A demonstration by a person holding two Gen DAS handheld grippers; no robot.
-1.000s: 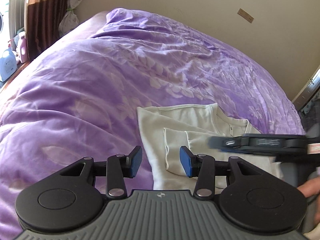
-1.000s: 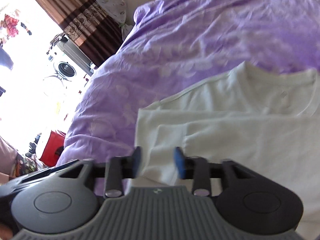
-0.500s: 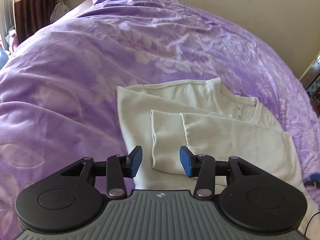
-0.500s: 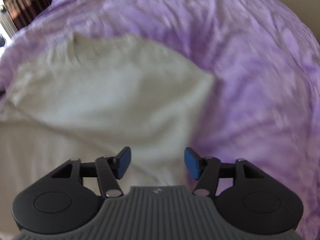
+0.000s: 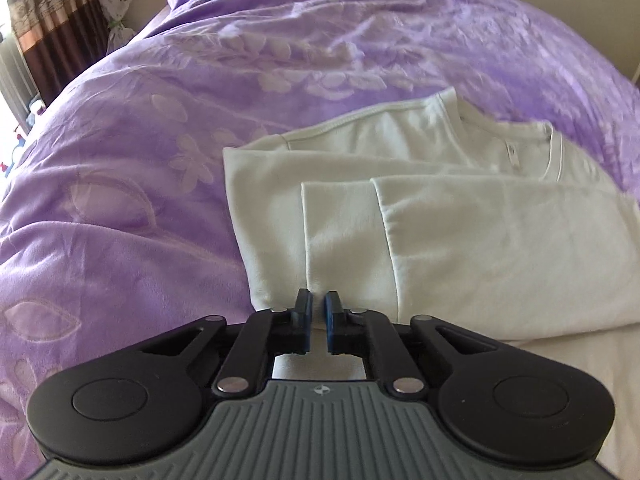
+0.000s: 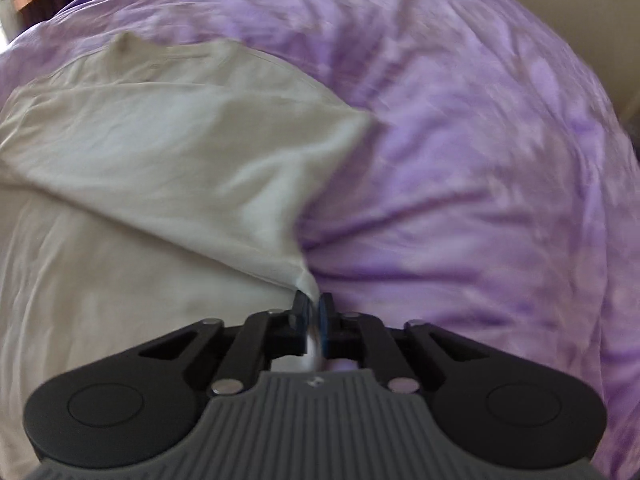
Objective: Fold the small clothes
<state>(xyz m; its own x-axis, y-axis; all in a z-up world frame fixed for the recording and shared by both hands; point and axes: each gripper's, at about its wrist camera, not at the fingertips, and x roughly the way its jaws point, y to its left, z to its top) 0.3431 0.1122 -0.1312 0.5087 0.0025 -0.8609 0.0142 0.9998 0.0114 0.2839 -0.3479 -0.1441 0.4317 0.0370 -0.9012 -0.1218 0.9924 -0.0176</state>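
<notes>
A purple bedspread [image 5: 200, 160] fills both frames, brown curtain [image 5: 44, 20] upper left, while the left gripper [image 5: 316, 312] and right gripper [image 6: 314, 312] each pinch the white shirt [image 5: 440, 220].

Shirt: we see a white shirt [image 5: 420, 208] lying partly folded right of centre, its collar toward the upper right, two sleeve panels laid across its front.
Left gripper: our left gripper [image 5: 316, 312] sits low in the frame, its blue pads pinched on the shirt's near edge with cloth between them.
Blanket: a purple blanket [image 5: 140, 152] with pale flower shapes fills the left and top.
Curtain: a brown striped curtain [image 5: 48, 20] hangs at upper left.
</notes>
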